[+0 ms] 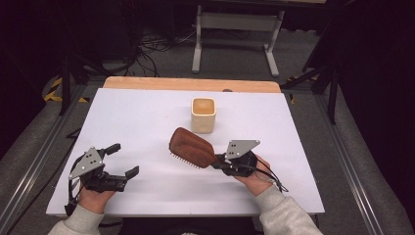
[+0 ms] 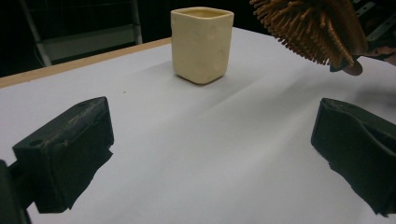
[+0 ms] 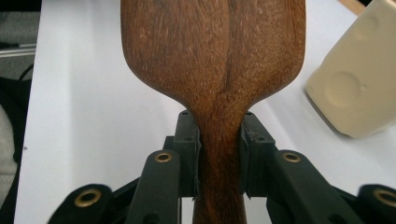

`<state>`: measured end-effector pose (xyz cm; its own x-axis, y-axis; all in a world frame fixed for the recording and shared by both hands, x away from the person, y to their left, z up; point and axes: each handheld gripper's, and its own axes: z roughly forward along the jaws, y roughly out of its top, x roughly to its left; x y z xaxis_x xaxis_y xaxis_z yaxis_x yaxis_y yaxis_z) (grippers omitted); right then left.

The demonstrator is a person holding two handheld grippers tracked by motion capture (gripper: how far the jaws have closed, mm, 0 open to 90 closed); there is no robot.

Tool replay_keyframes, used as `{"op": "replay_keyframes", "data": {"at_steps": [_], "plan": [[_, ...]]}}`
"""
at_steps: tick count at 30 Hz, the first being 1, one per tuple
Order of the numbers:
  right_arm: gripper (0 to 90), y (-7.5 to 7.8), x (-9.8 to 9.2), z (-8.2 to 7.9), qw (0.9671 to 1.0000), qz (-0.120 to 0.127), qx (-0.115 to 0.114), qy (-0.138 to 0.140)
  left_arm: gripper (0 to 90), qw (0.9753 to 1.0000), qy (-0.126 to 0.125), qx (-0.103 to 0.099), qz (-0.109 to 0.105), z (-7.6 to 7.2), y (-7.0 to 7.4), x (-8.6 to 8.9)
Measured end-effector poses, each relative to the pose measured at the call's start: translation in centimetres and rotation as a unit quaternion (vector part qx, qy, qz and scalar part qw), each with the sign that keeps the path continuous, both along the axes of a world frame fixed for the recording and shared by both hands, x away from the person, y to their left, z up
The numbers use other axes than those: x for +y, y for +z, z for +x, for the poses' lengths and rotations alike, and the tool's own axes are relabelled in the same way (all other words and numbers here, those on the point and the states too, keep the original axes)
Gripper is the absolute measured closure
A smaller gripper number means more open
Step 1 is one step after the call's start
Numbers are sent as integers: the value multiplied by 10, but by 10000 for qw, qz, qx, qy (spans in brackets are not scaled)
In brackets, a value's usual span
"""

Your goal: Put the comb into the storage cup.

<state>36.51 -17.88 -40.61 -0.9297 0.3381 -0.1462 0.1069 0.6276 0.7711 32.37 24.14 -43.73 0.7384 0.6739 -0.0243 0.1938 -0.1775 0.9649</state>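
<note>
Right hand-held gripper (image 1: 220, 161) is clamped on the hairbrush (image 1: 191, 147) handle, brush held just above the worktop (image 1: 147, 122), near the cup (image 1: 203, 114). Left hand-held gripper (image 1: 122, 161) idles w/ jaws apart. Risk: smooth wood handle twisting in the grip. Bristles underneath; cup's cream, squarish, dimpled.

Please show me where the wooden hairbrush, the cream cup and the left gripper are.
wooden hairbrush (image 1: 191, 147): high view, on its brown back.
cream cup (image 2: 201, 44): left gripper view, on its front wall.
left gripper (image 1: 122, 160): high view, midway between its open jaws.
</note>
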Motion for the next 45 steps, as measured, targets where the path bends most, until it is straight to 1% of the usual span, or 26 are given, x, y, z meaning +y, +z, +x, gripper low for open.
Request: {"op": "replay_keyframes", "data": {"at_steps": [1, 2, 6, 7, 9, 11, 12, 13, 14, 15, 16, 21, 23, 24, 25, 26, 29, 31, 35, 36, 37, 39, 40, 42, 44, 45], "plan": [[724, -1, 0, -1, 10000, 36, -14, -34, 4, 10000, -19, 44, -6, 0, 0, -1], [724, -2, 0, -4, 9999, 98, -44, -110, 9, 10000, -37, 36, 5, 0, 0, -1], [724, -6, 2, -10, 9993, 296, -77, -234, 13, 9999, -104, 15, 40, -1, 1, -2], [723, -8, 3, -12, 9988, 377, -125, -292, 15, 9999, -110, 11, 37, 0, 2, -2], [723, -9, 3, -13, 9986, 407, -147, -312, 16, 9999, -148, 39, -2, 0, 2, -3], [723, -11, 4, -15, 9980, 512, -159, -334, 18, 9997, -206, 89, -53, 0, 3, -5], [724, -12, 4, -15, 9977, 538, -188, -357, 19, 9997, -236, 87, -25, 1, 4, -5], [724, -13, 5, -15, 9973, 586, -178, -399, 20, 9995, -275, 123, -76, 1, 5, -7], [723, -15, 5, -16, 9969, 635, -185, -429, 19, 9995, -303, 102, -75, 2, 7, -7], [723, -16, 5, -16, 9965, 660, -207, -465, 19, 9993, -332, 133, -131, 1, 8, -9], [723, -17, 5, -16, 9961, 690, -235, -500, 19, 9992, -367, 116, -122, 2, 10, -10], [723, -20, 5, -18, 9945, 794, -310, -613, 2, 9975, -545, 259, -378, 4, 16, -18], [723, -22, 5, -20, 9931, 875, -384, -686, 1, 9971, -596, 262, -387, 5, 20, -24], [723, -22, 5, -20, 9931, 875, -384, -686, 0, 9971, -596, 262, -387, 5, 20, -24], [723, -24, 7, -21, 9920, 916, -458, -740, 0, 9971, -617, 255, -356, 6, 22, -28], [723, -24, 7, -21, 9917, 922, -480, -760, 0, 9971, -617, 255, -356, 6, 22, -28], [723, -24, 8, -23, 9908, 949, -546, -801, 0, 9965, -707, 259, -360, 9, 27, -37], [723, -24, 9, -23, 9898, 994, -593, -827, 0, 9963, -765, 216, -319, 11, 30, -42], [723, -24, 10, -24, 9887, 1030, -647, -874, 0, 9955, -874, 215, -281, 15, 37, -53], [722, -24, 10, -24, 9885, 1028, -669, -888, 0, 9955, -881, 236, -238, 16, 39, -56], [722, -24, 10, -24, 9883, 1031, -680, -898, 0, 9951, -919, 261, -244, 17, 40, -59], [722, -24, 10, -24, 9878, 1047, -694, -921, 0, 9948, -970, 263, -187, 19, 43, -67], [722, -24, 10, -24, 9878, 1047, -694, -921, 0, 9948, -970, 263, -187, 19, 43, -67], [722, -24, 10, -24, 9877, 1049, -714, -913, 0, 9944, -1002, 284, -156, 21, 45, -73], [722, -24, 10, -24, 9879, 1046, -716, -899, 0, 9939, -1030, 332, -200, 23, 46, -77], [722, -24, 10, -25, 9876, 1028, -770, -901, 0, 9931, -1068, 403, -258, 25, 47, -79]]}}
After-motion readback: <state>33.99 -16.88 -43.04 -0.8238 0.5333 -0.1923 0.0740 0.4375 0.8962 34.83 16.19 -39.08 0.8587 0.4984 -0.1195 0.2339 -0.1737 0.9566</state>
